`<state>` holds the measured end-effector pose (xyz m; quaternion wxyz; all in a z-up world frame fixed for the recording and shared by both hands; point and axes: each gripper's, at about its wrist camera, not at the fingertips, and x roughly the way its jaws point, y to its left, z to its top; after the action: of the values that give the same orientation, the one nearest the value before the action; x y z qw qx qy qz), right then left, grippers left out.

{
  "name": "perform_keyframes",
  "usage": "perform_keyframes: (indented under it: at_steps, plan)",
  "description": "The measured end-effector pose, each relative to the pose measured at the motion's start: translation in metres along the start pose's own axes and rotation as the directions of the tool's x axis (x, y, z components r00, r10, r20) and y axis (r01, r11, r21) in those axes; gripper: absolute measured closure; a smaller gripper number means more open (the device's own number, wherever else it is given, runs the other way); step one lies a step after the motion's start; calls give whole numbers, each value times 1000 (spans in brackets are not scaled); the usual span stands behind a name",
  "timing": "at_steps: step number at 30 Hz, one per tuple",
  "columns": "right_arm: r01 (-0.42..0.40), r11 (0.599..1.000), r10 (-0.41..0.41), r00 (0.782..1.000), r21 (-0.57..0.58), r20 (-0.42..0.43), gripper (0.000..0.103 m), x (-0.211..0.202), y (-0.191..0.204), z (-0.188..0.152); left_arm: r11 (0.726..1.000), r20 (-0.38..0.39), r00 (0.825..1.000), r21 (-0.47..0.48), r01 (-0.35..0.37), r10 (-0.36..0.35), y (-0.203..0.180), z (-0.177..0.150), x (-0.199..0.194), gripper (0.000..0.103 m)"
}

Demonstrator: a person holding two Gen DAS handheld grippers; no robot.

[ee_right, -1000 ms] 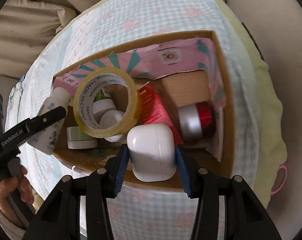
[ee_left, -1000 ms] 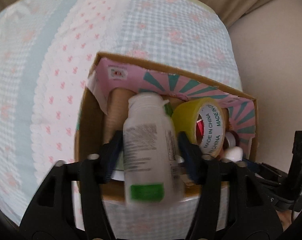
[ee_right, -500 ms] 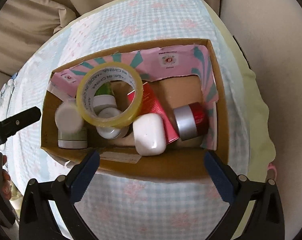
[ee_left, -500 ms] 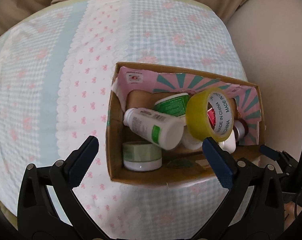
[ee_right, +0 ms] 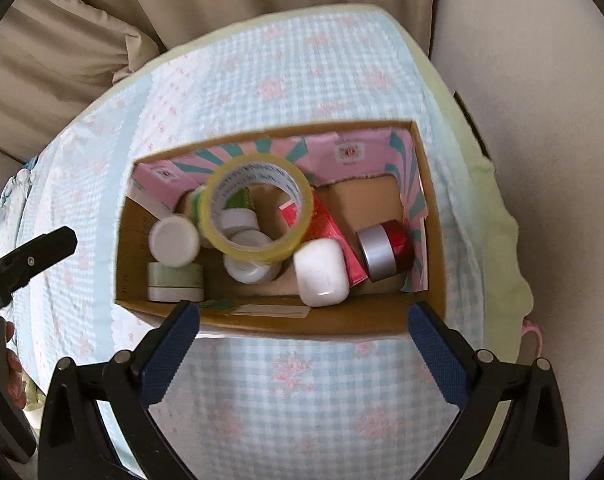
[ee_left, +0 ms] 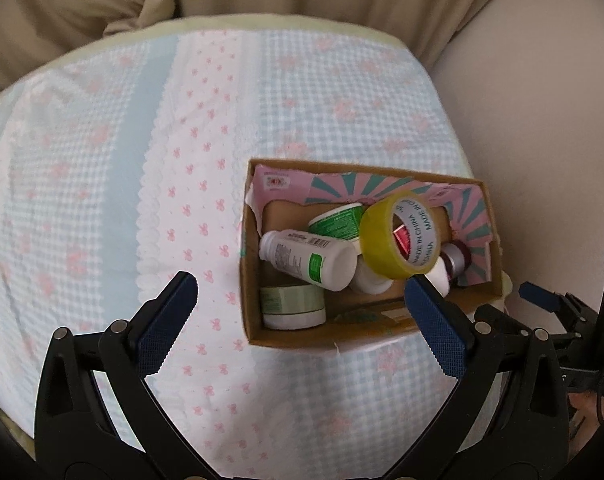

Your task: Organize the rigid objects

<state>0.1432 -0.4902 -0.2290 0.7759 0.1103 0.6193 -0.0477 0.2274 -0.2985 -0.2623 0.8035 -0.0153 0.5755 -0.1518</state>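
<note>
Both grippers empty, wide open above packed cardboard box.
Left gripper and right gripper hover over the box on the bed. Risk, judged: leaning tape roll could topple. Inside: one tape roll, one white bottle, one white case.

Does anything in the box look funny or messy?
A bit. The tape roll sits tilted on top of the jars, the white bottle lies on its side, and the box's pink lining looks torn.
</note>
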Motion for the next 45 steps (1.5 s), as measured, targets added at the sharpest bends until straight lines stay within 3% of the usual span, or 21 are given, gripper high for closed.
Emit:
perform_keyframes:
  at_steps: [8,15,18,25,34,40,45]
  plan:
    - [33,999,-33,995,-2,95,0,-75,52,-4,997,109,994,82,-7,-2,21,-3,-90,0]
    - [80,996,-68,970,-41,231,0,-163,130,-10,993,239,971,106,-44,18,64,-11,-191,0]
    - [103,991,-75,952,-81,298,0,-197,166,-14,993,316,948,92,-78,45,84,-16,-236,0]
    - [131,985,-71,901,-113,429,0,-262,224,-34,990,472,875,22,-138,112,123,-42,-322,0]
    - [144,985,-74,853,-96,517,0,-289,249,-63,988,554,822,-15,-151,134,148,-76,-366,0]
    - [145,986,-80,846,-83,528,0,-294,252,-68,987,569,810,-16,-158,139,150,-86,-370,0]
    - [151,986,-90,840,-71,535,0,-296,252,-67,989,567,813,-12,-151,131,148,-85,-368,0]
